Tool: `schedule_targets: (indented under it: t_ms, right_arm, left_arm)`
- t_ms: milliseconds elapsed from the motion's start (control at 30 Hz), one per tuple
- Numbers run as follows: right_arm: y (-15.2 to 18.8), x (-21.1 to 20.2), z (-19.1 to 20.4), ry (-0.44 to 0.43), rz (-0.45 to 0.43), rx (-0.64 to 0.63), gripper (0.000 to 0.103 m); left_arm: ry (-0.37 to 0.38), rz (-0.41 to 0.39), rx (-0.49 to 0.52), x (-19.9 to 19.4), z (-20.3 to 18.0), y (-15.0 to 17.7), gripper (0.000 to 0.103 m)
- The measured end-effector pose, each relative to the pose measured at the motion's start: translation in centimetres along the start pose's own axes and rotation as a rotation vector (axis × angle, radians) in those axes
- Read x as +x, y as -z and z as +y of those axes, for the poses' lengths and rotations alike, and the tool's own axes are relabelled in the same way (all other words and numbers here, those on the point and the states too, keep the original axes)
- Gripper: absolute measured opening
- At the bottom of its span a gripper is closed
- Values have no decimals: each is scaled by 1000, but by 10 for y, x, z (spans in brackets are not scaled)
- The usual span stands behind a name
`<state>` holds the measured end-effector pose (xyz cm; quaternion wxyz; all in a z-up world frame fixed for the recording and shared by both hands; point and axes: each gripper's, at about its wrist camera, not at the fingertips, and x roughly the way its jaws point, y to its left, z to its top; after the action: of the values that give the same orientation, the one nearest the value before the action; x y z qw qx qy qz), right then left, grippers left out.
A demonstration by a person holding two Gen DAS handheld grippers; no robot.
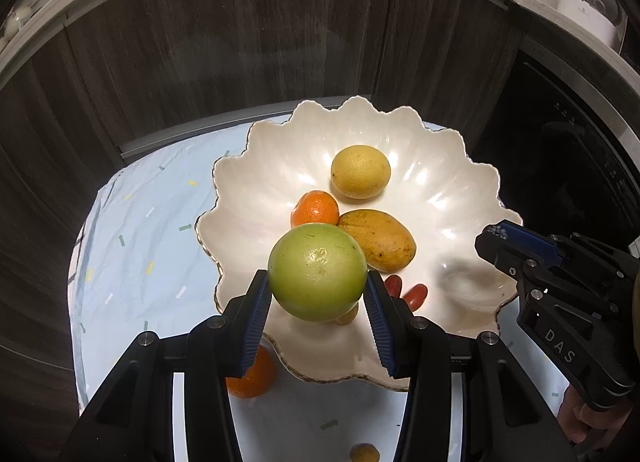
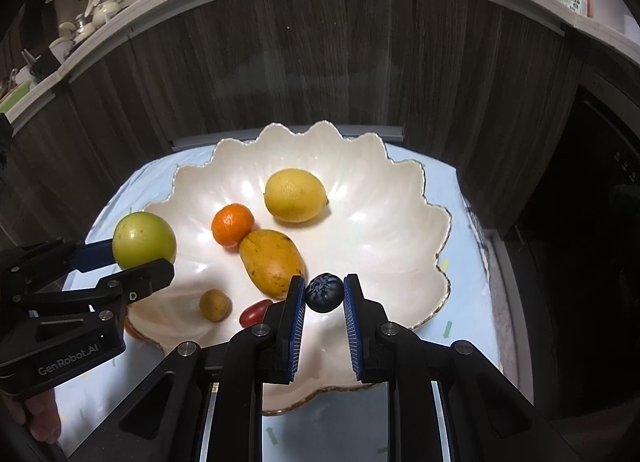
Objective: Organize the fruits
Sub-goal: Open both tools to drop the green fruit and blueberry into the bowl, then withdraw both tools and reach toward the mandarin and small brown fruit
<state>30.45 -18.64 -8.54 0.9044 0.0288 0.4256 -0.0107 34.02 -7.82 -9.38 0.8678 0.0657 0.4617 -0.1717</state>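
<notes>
Over white bowl point(image 2: 400, 198): left gripper point(image 1: 318, 294) clamped on green fruit point(image 1: 317, 272), right gripper point(image 2: 324, 294) on dark berry point(image 2: 324, 292) — could drop, roll, knock mango point(image 2: 272, 262).

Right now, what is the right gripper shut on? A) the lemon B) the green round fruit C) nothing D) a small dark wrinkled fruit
D: in the right wrist view the right gripper has its blue pads pressed on a small dark wrinkled fruit above the white scalloped bowl; the green round fruit sits in the left gripper, and the lemon lies in the bowl.
</notes>
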Motion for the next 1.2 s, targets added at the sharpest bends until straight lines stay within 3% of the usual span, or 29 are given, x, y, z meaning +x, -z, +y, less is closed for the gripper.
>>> schedule_targets:
  t_ms: [333, 400, 467, 500, 633, 700, 800, 900, 1200]
  right_arm:
    - [3, 5, -2, 32, 17, 12, 22]
    - [3, 4, -2, 41, 14, 13, 36]
    - [3, 2, -3, 52, 3, 18, 48]
    - [3, 1, -4, 55, -4, 24, 55]
    - [3, -1, -8, 65, -7, 43, 61]
    - [4, -2, -9, 72, -5, 51, 71]
    - [5, -5, -9, 89, -14, 54, 79]
    - [5, -7, -10, 97, -15, 61, 82]
    - [3, -18, 1, 106, -36, 63, 82]
  left_arm:
    - [-22, 36, -4, 9, 2, 4, 47]
    - [-3, 44, -18, 10, 3, 5, 55]
    - [-21, 20, -13, 4, 2, 4, 69]
    - [-34, 8, -3, 1, 1, 4, 71]
    - [-54, 0, 7, -4, 0, 1, 73]
    - [-76, -9, 13, -6, -1, 1, 80]
    - [-96, -20, 9, -9, 0, 3, 85]
    - [-112, -26, 10, -12, 1, 4, 90]
    - [-121, -34, 12, -25, 9, 8, 90]
